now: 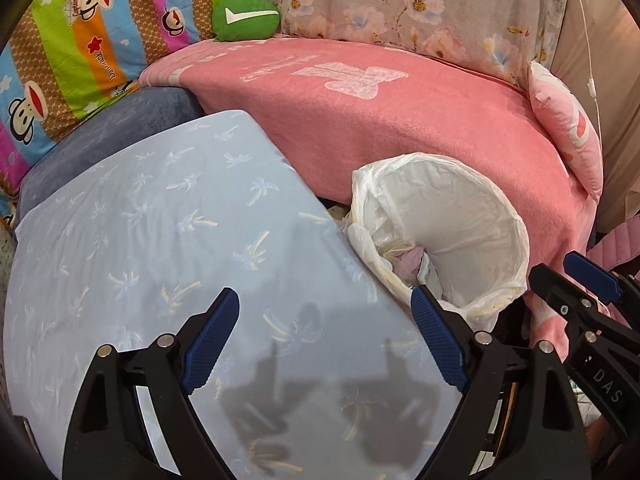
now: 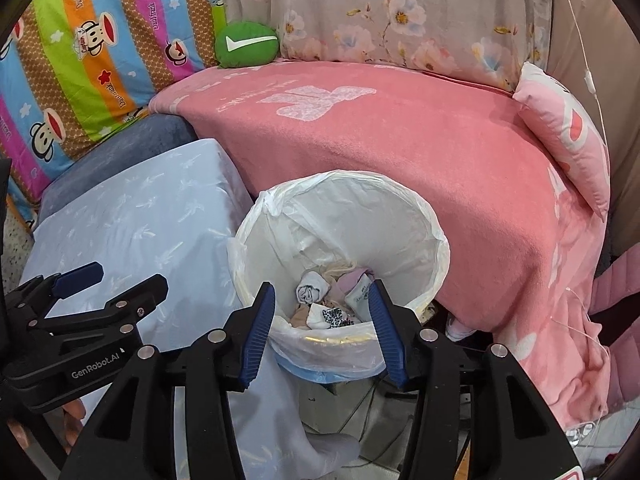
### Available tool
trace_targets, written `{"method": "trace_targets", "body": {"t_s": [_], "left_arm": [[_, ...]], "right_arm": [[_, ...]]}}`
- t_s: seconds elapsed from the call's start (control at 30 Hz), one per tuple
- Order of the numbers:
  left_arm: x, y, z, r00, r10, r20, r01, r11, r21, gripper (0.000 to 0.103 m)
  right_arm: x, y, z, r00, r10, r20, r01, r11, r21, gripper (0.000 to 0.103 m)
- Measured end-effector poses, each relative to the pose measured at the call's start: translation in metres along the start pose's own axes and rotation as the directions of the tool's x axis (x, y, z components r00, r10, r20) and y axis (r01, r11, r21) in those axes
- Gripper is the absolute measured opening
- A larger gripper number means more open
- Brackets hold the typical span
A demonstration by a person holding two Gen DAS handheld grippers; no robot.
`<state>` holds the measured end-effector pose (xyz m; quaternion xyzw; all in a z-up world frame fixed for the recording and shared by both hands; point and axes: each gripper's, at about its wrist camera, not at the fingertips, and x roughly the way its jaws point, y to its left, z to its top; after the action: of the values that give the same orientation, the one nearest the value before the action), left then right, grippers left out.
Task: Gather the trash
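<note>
1. The right claw [image 2: 322, 328] hangs wide open and empty, directly above the trash bin [image 2: 420, 208].
2. The left claw [image 1: 326, 340], also spread wide and empty, hovers over the pale blue cloth [image 1: 160, 216] just left of the bin.
3. Crumpled trash [image 2: 320, 300] lies inside the bin, which stands against the pink blanket [image 2: 440, 140].

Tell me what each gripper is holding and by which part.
Nothing is held. The left gripper is open over the light-blue cloth; the right gripper is open above the lined trash bin.

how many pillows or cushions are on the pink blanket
2: a green cushion with a white tick at the back left edge of the pink blanket, and a pink pillow propped at its right end. Others may be hidden.
</note>
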<state>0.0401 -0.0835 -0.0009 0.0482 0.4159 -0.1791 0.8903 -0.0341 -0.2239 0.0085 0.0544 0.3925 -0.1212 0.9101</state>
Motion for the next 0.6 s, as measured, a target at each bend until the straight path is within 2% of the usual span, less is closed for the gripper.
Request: {"method": "trace_targets", "body": {"t_s": [0.4, 0.43, 0.47, 0.6], "left_arm": [[-0.003, 0.010, -0.023, 1.000, 0.027, -0.014, -0.027, 1.000, -0.014, 0.086], [-0.003, 0.010, -0.024, 0.999, 0.029, -0.014, -0.029, 0.999, -0.017, 0.087], [-0.004, 0.011, -0.026, 1.000, 0.026, -0.013, -0.027, 0.999, -0.021, 0.087], [-0.005, 0.012, -0.031, 1.000, 0.024, -0.012, -0.024, 0.999, -0.021, 0.087]], "right_arm": [[-0.011, 0.006, -0.014, 1.000, -0.025, 0.019, 0.025, 1.000, 0.015, 0.074], [-0.011, 0.006, -0.015, 1.000, -0.024, 0.015, 0.024, 1.000, 0.014, 0.082], [-0.011, 0.007, -0.016, 1.000, -0.026, 0.014, 0.026, 1.000, 0.014, 0.085], [-0.010, 0.010, -0.022, 0.999, -0.050, 0.011, 0.050, 0.999, 0.004, 0.085]]}}
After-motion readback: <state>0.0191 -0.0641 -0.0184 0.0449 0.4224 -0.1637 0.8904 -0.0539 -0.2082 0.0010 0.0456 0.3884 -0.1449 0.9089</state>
